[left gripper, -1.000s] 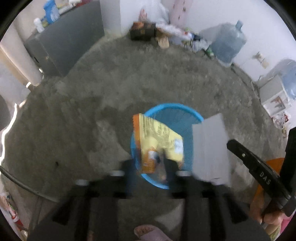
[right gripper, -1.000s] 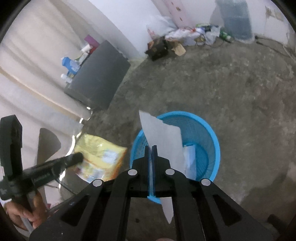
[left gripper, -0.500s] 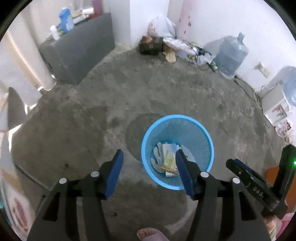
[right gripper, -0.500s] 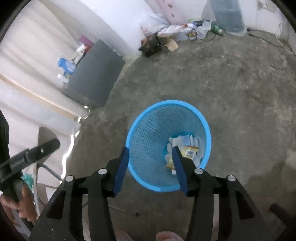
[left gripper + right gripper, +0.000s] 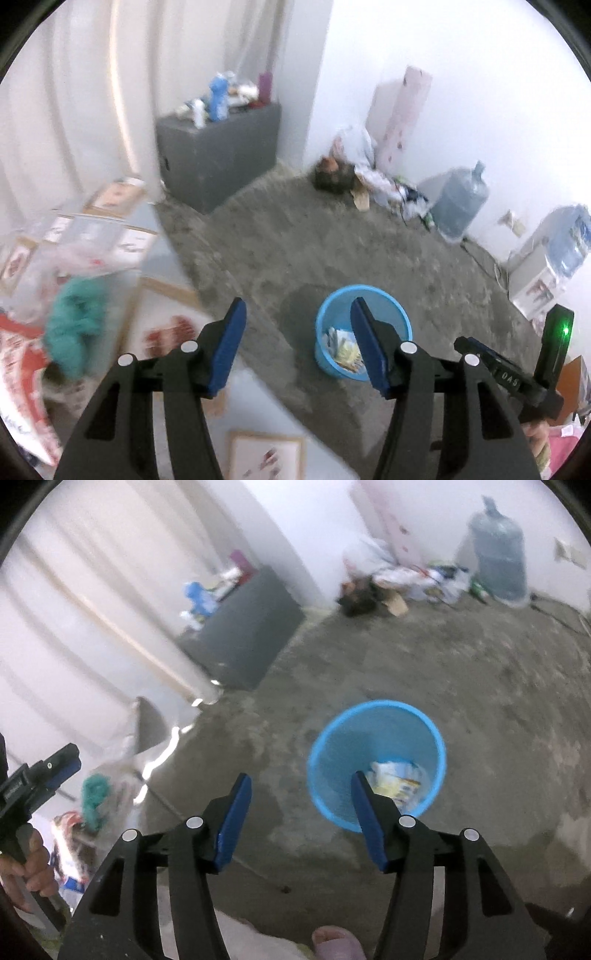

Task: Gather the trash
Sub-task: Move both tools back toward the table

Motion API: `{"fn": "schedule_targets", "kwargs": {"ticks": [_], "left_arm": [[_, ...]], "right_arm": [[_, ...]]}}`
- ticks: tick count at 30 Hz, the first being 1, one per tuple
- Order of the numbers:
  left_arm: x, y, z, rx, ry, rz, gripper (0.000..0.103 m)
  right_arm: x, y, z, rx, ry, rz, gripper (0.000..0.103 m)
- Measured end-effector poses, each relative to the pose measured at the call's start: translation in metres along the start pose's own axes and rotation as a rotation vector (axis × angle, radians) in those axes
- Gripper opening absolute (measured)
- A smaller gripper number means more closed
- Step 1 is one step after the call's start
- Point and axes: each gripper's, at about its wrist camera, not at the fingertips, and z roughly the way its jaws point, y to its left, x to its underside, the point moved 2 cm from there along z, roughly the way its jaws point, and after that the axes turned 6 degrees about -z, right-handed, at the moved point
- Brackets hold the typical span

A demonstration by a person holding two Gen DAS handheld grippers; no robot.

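A blue mesh basket stands on the grey floor with the yellow snack bag and papers lying inside it. My left gripper is open and holds nothing, high above the floor, with the basket behind its right finger. The right gripper has nothing between its jaws, which are opening. The basket and its trash lie below and behind its right finger. The left gripper also shows at the left edge of the right wrist view, held by a hand.
A table edge at the left carries a teal cloth and printed papers. A dark grey cabinet with bottles stands by the wall. A rubbish pile and a water jug sit along the far wall. A person's foot is below.
The snack bag and the paper sheet were let go and now lie in the basket. Both grippers opened and rose; the left one swung left over the table edge.
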Motion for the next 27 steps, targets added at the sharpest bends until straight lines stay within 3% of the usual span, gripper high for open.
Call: {"fn": "schedule_targets", "kwargs": {"ticks": [5,14,20,24,27], "left_arm": [[0.012,0.050,-0.079,-0.031,-0.113,-0.048,0.057],[0.058,0.179,-0.207,-0.207,-0.274,-0.220,0.057],[0.098,0.273,-0.245,-0.297,-0.282,-0.423,0.057],[0.117,0.315,-0.250,-0.214,-0.252,-0.527,0.057],[0.127,0.338,-0.245,-0.208,-0.242,-0.569,0.057]], "right_arm": [[-0.005,0.062,-0.016,-0.078,-0.025,-0.130,0.055],[-0.005,0.190,-0.033,-0.257,-0.043,-0.448,0.056],[0.002,0.278,-0.023,-0.384,-0.025,-0.663,0.056],[0.015,0.337,-0.007,-0.468,0.007,-0.807,0.056],[0.028,0.380,0.019,-0.525,0.056,-0.901,0.056]]}}
